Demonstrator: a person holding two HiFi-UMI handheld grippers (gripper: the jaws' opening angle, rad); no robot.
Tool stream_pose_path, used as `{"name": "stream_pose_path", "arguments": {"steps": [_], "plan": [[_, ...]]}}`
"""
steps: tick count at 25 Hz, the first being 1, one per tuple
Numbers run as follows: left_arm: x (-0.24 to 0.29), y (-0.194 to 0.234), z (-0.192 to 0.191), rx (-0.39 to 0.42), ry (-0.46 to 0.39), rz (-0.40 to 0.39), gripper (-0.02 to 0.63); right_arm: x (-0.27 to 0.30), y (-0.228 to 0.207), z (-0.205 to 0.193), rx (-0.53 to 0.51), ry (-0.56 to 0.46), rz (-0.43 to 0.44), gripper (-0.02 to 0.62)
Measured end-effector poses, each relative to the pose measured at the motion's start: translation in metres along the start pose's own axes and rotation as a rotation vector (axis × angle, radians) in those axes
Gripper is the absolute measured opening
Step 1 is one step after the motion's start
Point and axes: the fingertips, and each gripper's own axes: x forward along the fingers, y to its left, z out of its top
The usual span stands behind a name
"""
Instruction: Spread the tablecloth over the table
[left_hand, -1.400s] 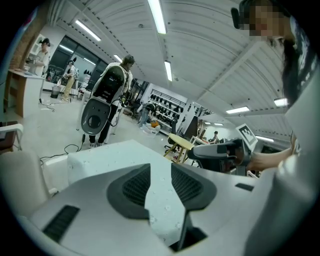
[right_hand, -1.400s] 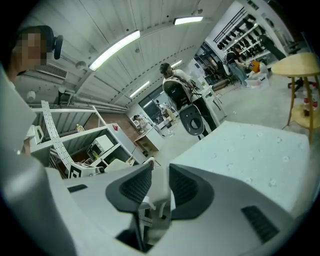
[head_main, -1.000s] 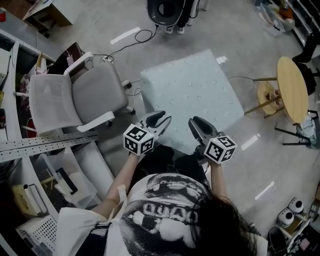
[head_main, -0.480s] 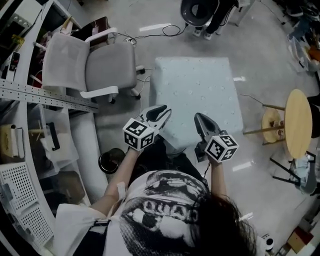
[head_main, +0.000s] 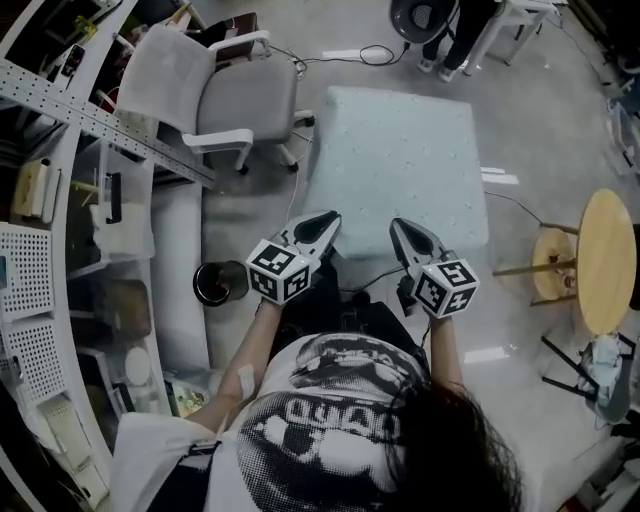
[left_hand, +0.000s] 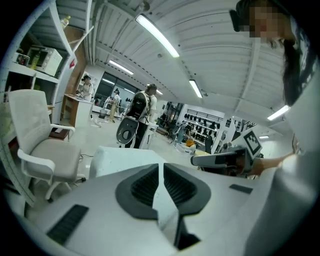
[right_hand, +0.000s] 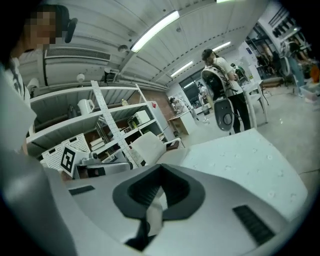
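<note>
The tablecloth (head_main: 400, 150) covers the worktop and stretches away ahead of both grippers. The fingers of the left gripper (head_main: 328, 218) and right gripper (head_main: 396, 224) have just closed, pinching its near edge side by side.

Pale mint tablecloth (head_main: 400, 150), tiny scattered motifs; grey-and-white chair (head_main: 250, 100)

**Open-plan lab or workshop**

Perforated metal shelving (head_main: 120, 128) crowded with boxes and gear, a wheeled office chair (head_main: 250, 105), cables (head_main: 375, 52) trailing across a polished floor (head_main: 540, 130), ceiling strip lights (left_hand: 157, 35). Distant racks (left_hand: 200, 131) possibly hold more equipment.
</note>
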Motion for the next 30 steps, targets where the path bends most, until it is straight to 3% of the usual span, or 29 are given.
{"name": "stream_pose_path", "arguments": {"steps": [6, 14, 19, 30], "plan": [[-0.03, -0.038, -0.021, -0.025, -0.018, 0.024, 0.029, -0.033, 0.02, -0.016, -0.055, -0.002, 0.034, -0.012], [-0.048, -0.075, -0.036, 0.004, -0.011, 0.015, 0.028, -0.06, 0.041, -0.025, -0.104, -0.029, 0.065, -0.006], [-0.059, -0.084, -0.04, 0.03, -0.009, 0.024, 0.028, -0.066, 0.053, -0.031, -0.119, -0.034, 0.09, -0.006], [-0.074, -0.088, -0.054, 0.009, -0.013, 0.038, 0.028, -0.074, 0.062, -0.044, -0.125, -0.023, 0.101, -0.006]]}}
